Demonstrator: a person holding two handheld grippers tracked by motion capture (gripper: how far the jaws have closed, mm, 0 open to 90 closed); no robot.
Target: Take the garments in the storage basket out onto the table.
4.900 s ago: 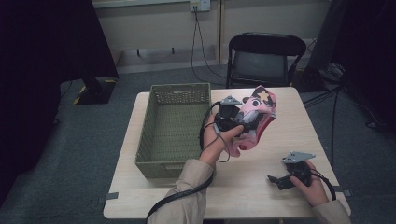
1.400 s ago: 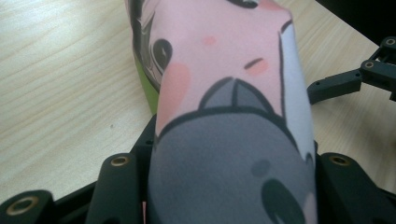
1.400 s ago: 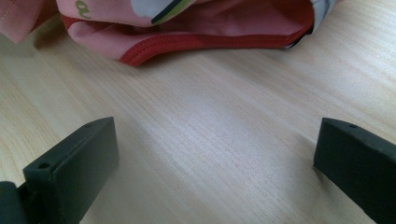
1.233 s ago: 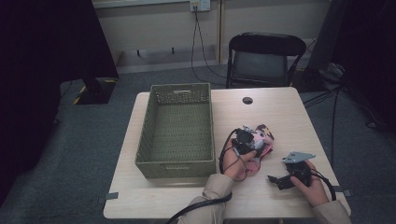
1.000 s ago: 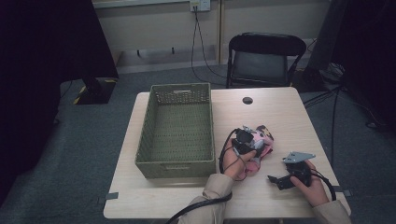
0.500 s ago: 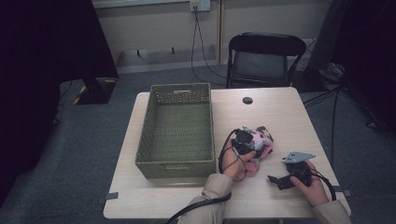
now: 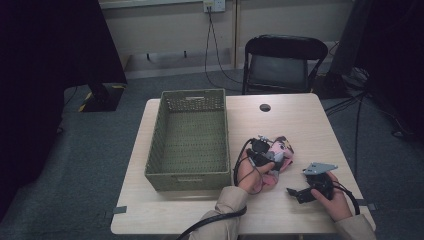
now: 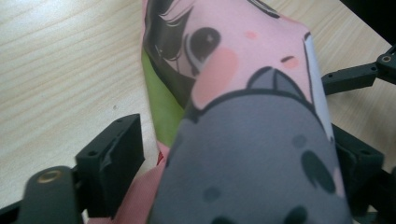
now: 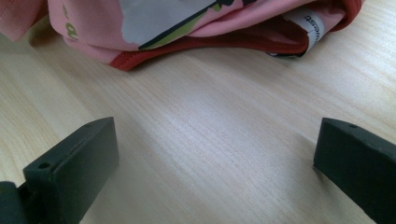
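Pale wood-grain tabletop (image 7: 300, 125) in a dim carpeted room, black folding chair (image 7: 282, 62) at top centre. Lower right of centre: soft pink printed fabric pouch with cartoon face (image 7: 278, 155), lying flat on the wood. Left gripper (image 7: 261, 154) over it, jaws just opened, fabric between them but unclenched. Right gripper (image 7: 305, 194) resting nearby, jaws spread, empty. Likely step: setting the pouch down. Next, probably: lifting clear without snagging cloth. Olive woven rectangular basket (image 7: 155, 165) left, empty.

Smooth printed cloth garment (image 8: 252, 140), matt pale wood-grain table (image 9: 224, 154), seemingly woven basket (image 7: 190, 137)
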